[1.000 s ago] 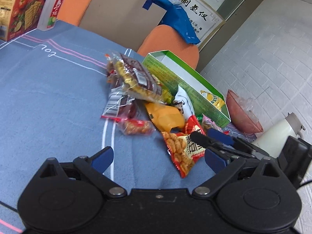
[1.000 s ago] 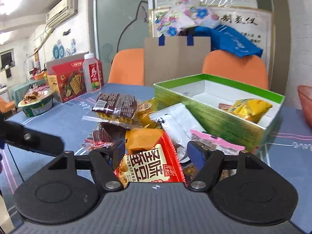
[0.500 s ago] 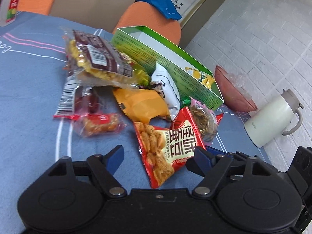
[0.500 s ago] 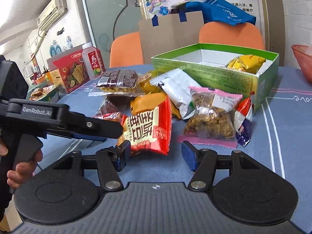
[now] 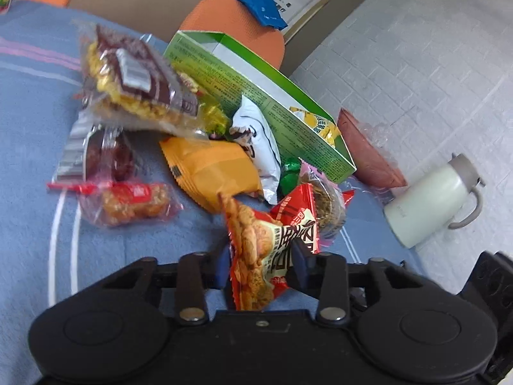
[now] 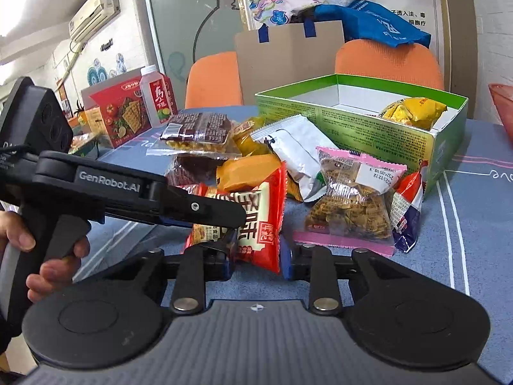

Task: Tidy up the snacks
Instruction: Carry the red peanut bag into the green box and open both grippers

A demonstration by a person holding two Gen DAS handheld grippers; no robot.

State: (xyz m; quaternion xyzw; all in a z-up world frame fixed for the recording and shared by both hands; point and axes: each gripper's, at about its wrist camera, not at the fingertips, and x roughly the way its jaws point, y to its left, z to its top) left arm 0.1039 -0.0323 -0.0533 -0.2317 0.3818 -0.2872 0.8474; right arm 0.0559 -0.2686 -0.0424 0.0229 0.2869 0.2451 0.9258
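A red snack packet (image 5: 272, 240) stands crumpled between the blue pads of my left gripper (image 5: 261, 266), which is shut on it just above the blue tablecloth. In the right wrist view the same red packet (image 6: 259, 211) faces the camera. Its lower end sits between the jaws of my right gripper (image 6: 256, 263), which are closing, with the pads against its side edges. The left gripper (image 6: 231, 216) reaches in from the left, held by a person's hand (image 6: 48, 256). Behind stands the open green box (image 6: 352, 128) with a yellow packet (image 6: 413, 110) inside.
Loose snacks lie between me and the box: a pink-edged clear packet (image 6: 352, 205), an orange packet (image 5: 214, 170), a white packet (image 5: 256, 141), a brown-labelled packet (image 5: 134, 80). A white jug (image 5: 429, 199) and red bowl (image 5: 365, 150) stand right; a red cracker box (image 6: 121, 112) and bottle (image 6: 158, 99) far left.
Both grippers moved in on the red packet and their jaws closed from wide open. The packet, lying flat before, now stands crumpled in the left gripper.
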